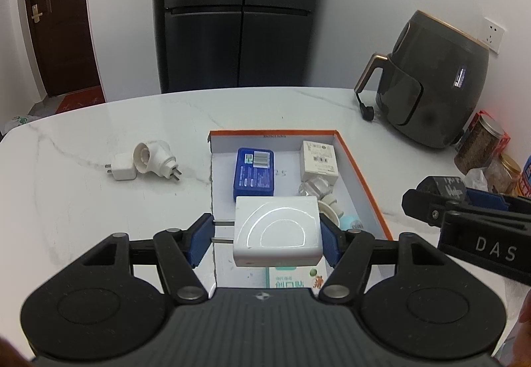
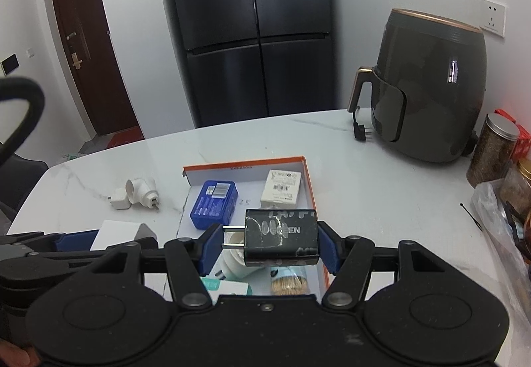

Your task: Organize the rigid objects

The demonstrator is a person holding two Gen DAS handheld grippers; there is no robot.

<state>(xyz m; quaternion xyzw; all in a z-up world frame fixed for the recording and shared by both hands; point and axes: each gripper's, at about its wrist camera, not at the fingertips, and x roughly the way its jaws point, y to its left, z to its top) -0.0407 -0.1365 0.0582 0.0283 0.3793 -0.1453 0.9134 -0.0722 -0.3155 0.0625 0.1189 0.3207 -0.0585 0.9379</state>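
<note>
Gripping a white charger [image 1: 277, 231], the left gripper [image 1: 267, 239] sits partly open, right pad on its side, left pad at the two prongs, low in the frame over the orange-rimmed box [image 1: 361, 168]. The right gripper [image 2: 268, 246] clamps a scuffed black charger [image 2: 281, 237] the same way, prongs pointing left. Two white plugs [image 1: 142, 163] lie on the marble table [image 1: 83, 201], left of the box.

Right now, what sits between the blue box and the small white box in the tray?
Nothing: bare tray floor separates the blue box from the small white box, clearest in the left wrist view.
</note>
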